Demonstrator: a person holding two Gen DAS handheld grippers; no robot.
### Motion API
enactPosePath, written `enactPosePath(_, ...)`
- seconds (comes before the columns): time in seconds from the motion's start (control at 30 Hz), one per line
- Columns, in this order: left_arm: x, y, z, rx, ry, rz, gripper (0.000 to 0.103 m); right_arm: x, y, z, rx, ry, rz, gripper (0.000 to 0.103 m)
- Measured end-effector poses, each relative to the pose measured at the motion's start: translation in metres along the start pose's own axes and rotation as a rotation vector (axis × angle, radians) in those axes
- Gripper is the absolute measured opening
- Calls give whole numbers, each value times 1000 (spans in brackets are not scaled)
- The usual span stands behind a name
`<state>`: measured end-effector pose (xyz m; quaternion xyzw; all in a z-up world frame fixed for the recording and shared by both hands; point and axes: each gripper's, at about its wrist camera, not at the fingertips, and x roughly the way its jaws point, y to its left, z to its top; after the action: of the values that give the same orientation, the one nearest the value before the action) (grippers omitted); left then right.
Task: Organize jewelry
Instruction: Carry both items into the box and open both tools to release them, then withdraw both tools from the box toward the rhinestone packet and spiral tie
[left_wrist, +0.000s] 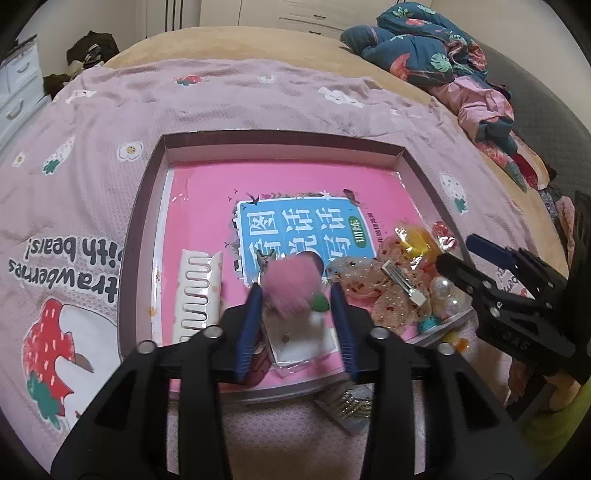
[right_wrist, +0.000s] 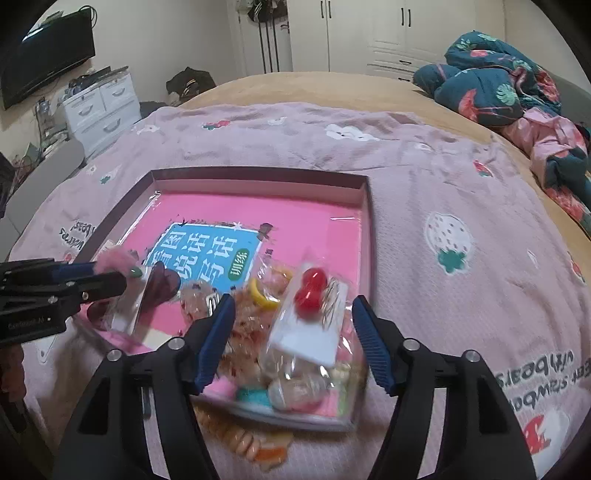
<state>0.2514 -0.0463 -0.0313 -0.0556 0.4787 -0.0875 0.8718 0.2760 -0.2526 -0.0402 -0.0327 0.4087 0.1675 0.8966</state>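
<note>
A shallow box (left_wrist: 280, 138) on the bed holds a pink book (left_wrist: 295, 229). My left gripper (left_wrist: 295, 288) is open low over the box's near edge. Between its blue pads lies a blurred packet with a pink pom-pom clip (left_wrist: 291, 277), with a gap at the right pad. The same gripper (right_wrist: 107, 275) enters from the left in the right wrist view. My right gripper (right_wrist: 294, 300) stands wide open over the box's near right corner. A blurred packet with a red cherry clip (right_wrist: 314, 284) sits between its pads, clear of both. Under it lies a pile of hair accessories (left_wrist: 391, 284).
A white comb (left_wrist: 199, 295) lies in the box's left part. A gold-toned piece (left_wrist: 347, 402) and an orange spiral tie (right_wrist: 240, 439) lie on the purple blanket (right_wrist: 443, 177) in front of the box. Bundled bedding (right_wrist: 498, 81) sits at the back right, white drawers (right_wrist: 99, 107) at the left.
</note>
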Motion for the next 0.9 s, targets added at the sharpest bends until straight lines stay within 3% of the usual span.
enactPosePath(0.07,-3,-1,0,6,-8,8,42,-8,-2,-4,3,-6,-1,66)
enactPosePath(0.43,-33,-6,-6,-2,-59,14,56,-59,-9,-24,4,-59,-23,76)
enactPosePath(0.67,-55,-11,-17,-5,-85,14,72,-83,-6,-35,-8,-78,-28,79)
enactPosePath(0.9,-66,-12,-33,-11,-86,12,77,-96,1,-46,-25,-75,-20,80)
